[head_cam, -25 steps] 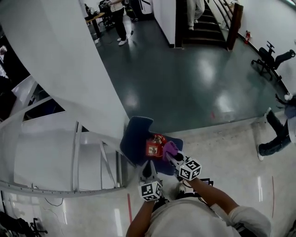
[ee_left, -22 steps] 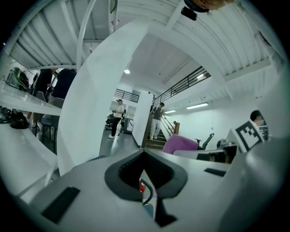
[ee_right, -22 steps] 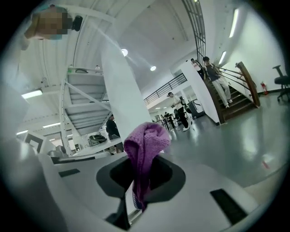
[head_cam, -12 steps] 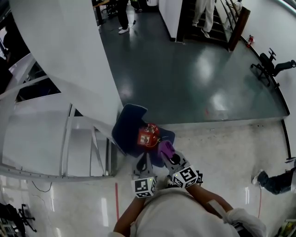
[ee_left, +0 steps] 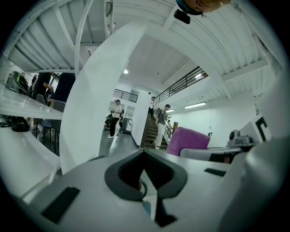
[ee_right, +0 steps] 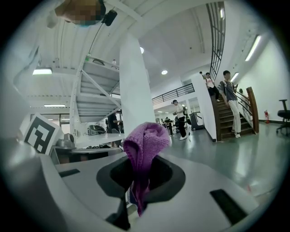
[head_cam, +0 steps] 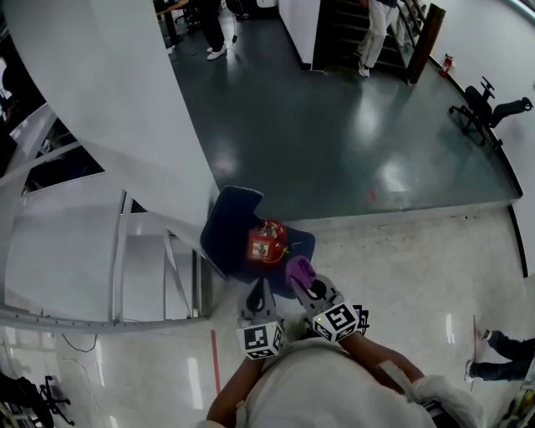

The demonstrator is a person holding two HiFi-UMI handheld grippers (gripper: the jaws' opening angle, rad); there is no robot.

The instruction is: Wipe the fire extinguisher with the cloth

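Note:
A red fire extinguisher (head_cam: pixel 266 243) stands on the seat of a dark blue chair (head_cam: pixel 227 219). My right gripper (head_cam: pixel 303 282) is shut on a bunched purple cloth (head_cam: pixel 298 270), held just short of the extinguisher on its near right side. In the right gripper view the cloth (ee_right: pixel 144 144) sticks up out of the closed jaws of that gripper (ee_right: pixel 136 183). My left gripper (head_cam: pixel 257 290) hovers beside it, below the extinguisher, jaws together and holding nothing. The left gripper view shows its gripper (ee_left: pixel 146 179) shut, with the cloth (ee_left: pixel 188 141) off to the right.
A broad white column (head_cam: pixel 125 109) and white stair framing (head_cam: pixel 100 251) fill the left. Dark glossy floor (head_cam: pixel 334 142) lies beyond the chair. People walk on the staircase (head_cam: pixel 368 25). An office chair (head_cam: pixel 489 96) stands far right; someone's legs (head_cam: pixel 501 368) show low right.
The cloth sat against the extinguisher's right side a second ago; now it is a little back from it. Both grippers have drawn slightly toward me. The person at right has walked on.

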